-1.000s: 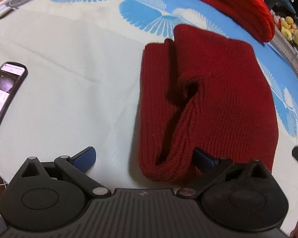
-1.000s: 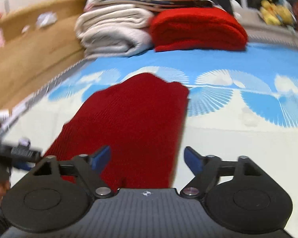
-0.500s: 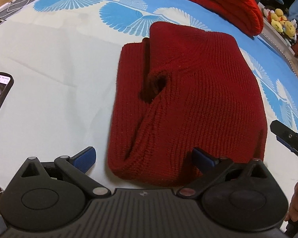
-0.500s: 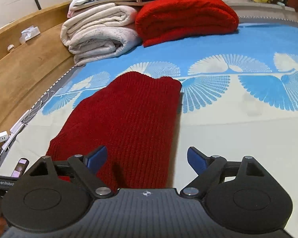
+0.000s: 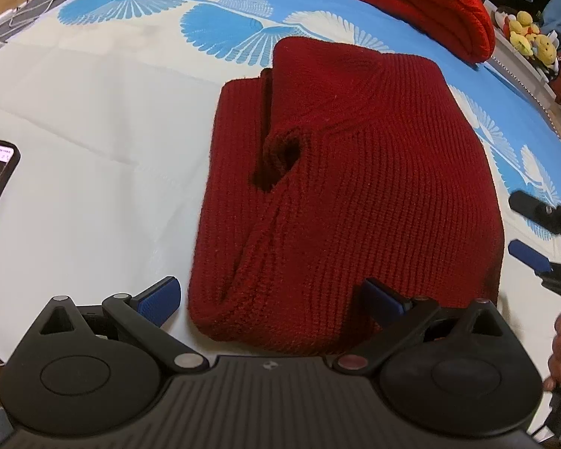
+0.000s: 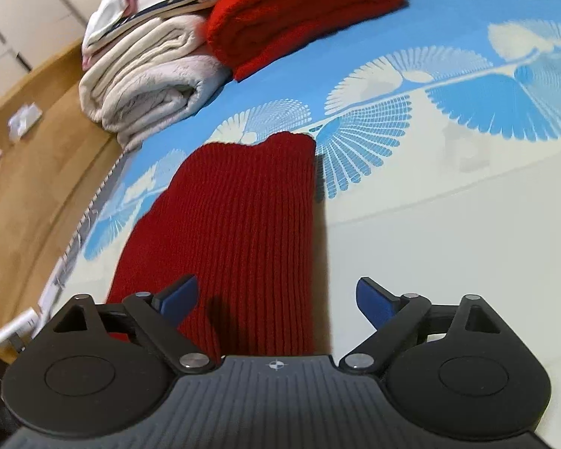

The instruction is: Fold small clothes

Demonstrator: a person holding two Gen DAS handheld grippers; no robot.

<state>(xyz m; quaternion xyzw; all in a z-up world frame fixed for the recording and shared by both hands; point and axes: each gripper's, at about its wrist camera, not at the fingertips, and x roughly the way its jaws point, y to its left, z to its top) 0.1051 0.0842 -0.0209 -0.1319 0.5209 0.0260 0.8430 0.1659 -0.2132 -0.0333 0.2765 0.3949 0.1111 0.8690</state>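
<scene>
Plainly, the left gripper [image 5: 271, 297] stands wide open and empty at the near edge of the folded dark red ribbed knit garment [image 5: 348, 187]. The right gripper [image 6: 278, 297] gapes wide too, holding nothing above that garment's right border. The garment lies on a cream bedsheet with blue fan prints [image 6: 448, 202]; beyond it sit a folded bright red knit [image 6: 299, 11] and rolled cream blankets [image 6: 149, 75].

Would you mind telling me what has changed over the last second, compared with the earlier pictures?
The left tool has pulled back slightly from the folded dark red knitted garment, and the right tool has tilted, now appearing at the left view's right edge. Nothing was gripped or released: both tools remain open, and the garment lies unchanged on the blue-and-cream patterned bedsheet.
</scene>
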